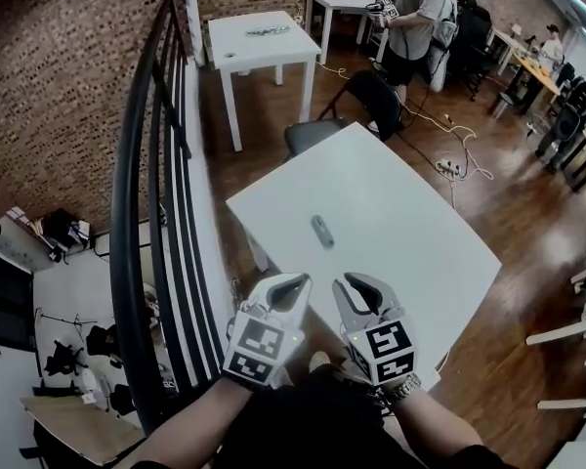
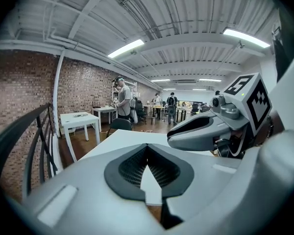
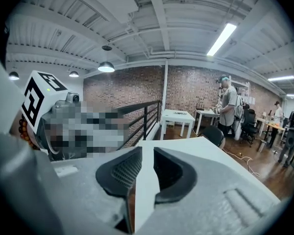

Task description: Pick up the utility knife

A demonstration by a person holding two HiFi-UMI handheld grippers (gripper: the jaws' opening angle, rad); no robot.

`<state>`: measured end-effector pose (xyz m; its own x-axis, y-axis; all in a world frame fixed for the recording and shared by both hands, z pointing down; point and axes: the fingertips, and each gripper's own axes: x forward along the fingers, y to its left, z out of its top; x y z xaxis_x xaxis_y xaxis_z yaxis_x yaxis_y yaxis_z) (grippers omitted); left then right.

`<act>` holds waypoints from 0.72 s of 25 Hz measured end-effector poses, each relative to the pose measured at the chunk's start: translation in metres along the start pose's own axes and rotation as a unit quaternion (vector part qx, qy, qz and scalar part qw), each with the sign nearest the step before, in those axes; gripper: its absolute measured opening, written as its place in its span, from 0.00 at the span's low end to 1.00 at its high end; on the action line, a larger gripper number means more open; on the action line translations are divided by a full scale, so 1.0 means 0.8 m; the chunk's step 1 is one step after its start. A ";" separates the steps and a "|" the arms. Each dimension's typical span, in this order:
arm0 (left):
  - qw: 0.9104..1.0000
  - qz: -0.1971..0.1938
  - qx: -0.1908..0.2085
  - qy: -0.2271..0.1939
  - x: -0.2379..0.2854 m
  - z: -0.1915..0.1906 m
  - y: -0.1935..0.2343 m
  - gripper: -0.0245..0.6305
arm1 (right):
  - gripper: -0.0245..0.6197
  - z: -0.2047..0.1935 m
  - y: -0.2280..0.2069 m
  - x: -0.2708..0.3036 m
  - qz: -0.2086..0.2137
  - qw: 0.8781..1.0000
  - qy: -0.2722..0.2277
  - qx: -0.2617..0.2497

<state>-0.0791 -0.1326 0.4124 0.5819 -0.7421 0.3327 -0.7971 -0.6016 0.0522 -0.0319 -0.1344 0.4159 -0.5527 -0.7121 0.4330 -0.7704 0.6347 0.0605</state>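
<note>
Grey oblong utility knife [image 1: 321,232] lies central on the white rectangular table [image 1: 420,262]; left gripper [image 1: 298,283] and right gripper [image 1: 344,283] (2 abreast) at its near edge.

From the head camera I looked down on a dark wooden floor [image 1: 527,223], with a white table [image 1: 420,252] nearest me and a black chair [image 1: 371,96] at its far end. A black railing [image 1: 137,164] ran along my left beside a red brick wall [image 1: 68,86]. A smaller white table [image 1: 264,52] stood farther back, cables [image 1: 464,149] trailed over the boards, and strip lights [image 2: 126,48] glowed on the grey ceiling [image 2: 186,13].
</note>
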 end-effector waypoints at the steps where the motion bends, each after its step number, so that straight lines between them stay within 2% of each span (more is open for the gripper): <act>1: 1.000 -0.001 -0.002 0.002 0.001 -0.001 0.003 0.06 | 0.13 -0.002 -0.003 0.006 -0.002 1.000 0.006 0.001; 6: 1.000 0.004 -0.010 0.013 0.012 0.001 0.027 0.06 | 0.16 -0.010 -0.028 0.042 -0.007 0.999 0.033 0.004; 14: 0.999 0.012 -0.013 0.047 0.046 -0.017 0.083 0.06 | 0.20 -0.028 -0.055 0.133 0.007 0.998 0.058 0.024; 18: 0.997 0.012 -0.022 0.072 0.070 -0.035 0.103 0.06 | 0.23 -0.058 -0.067 0.175 0.019 0.995 0.086 0.037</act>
<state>-0.1168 -0.2156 0.4622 0.5356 -0.7043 0.4659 -0.8190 -0.5677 0.0833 -0.0534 -0.2545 0.5150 -0.5247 -0.6223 0.5809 -0.7746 0.6320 -0.0225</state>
